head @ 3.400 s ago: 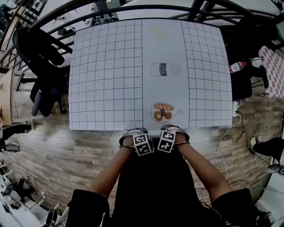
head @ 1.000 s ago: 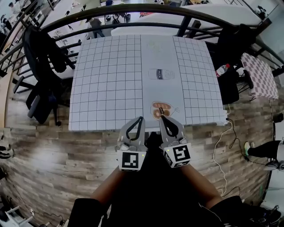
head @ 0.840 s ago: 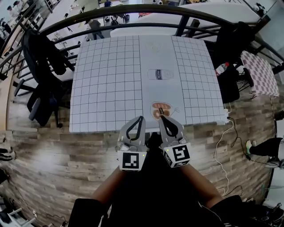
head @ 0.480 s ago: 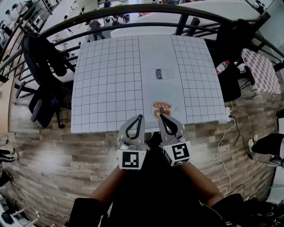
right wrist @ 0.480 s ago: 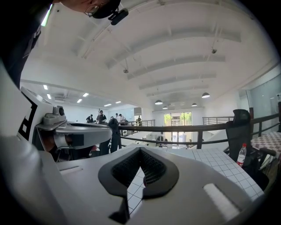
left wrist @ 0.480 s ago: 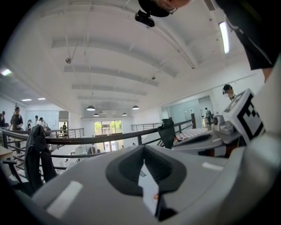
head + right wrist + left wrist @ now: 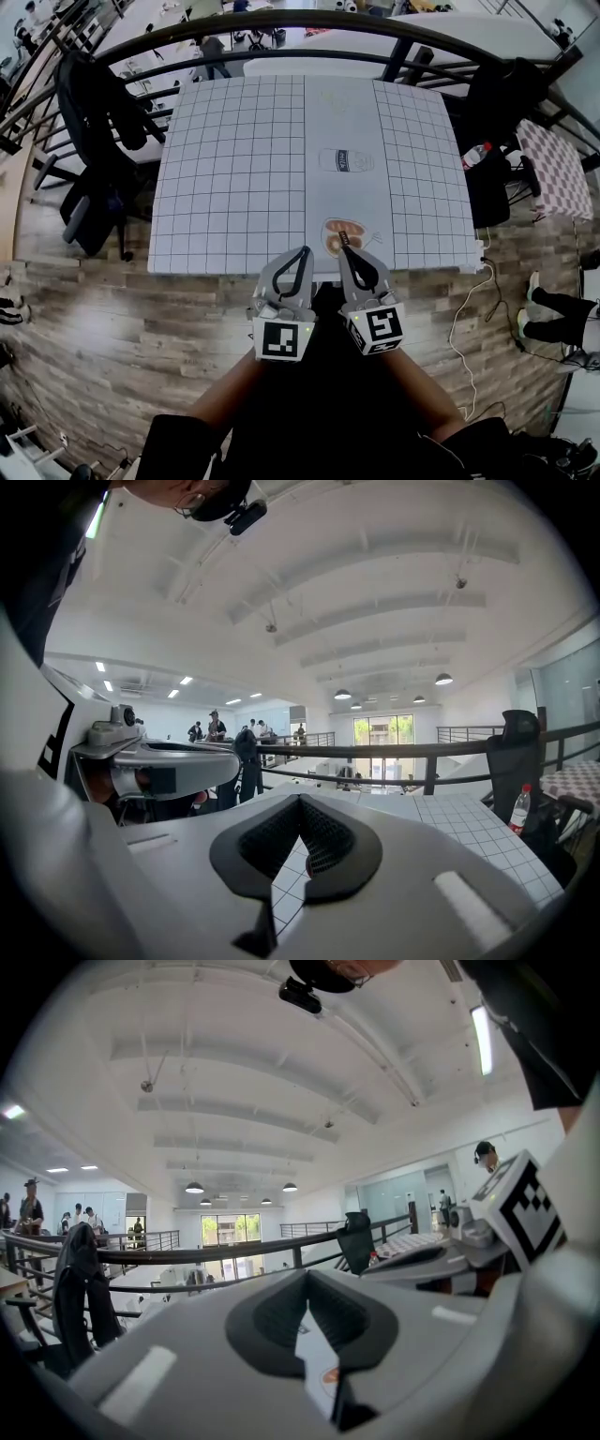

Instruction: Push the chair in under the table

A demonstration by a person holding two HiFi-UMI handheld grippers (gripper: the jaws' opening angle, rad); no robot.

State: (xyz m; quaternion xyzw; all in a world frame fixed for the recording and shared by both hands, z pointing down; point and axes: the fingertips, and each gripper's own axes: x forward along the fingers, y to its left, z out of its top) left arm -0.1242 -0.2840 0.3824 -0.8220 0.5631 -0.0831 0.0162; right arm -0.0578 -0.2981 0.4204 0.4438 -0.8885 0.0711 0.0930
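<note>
A draped office chair (image 7: 92,178) stands at the table's (image 7: 234,169) 9 o'clock, and a second office chair (image 7: 502,103) with one bottle (image 7: 475,156) at 3. The task chair (image 7: 324,292) is only a dark shape at 6 o'clock. The left gripper (image 7: 306,250) and right gripper (image 7: 341,250), both pinched together and empty, have risen from that edge.

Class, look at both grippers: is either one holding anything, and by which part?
Nothing is held. The left gripper and the right gripper are both shut and empty, their tips by the near edge of the table.
</note>
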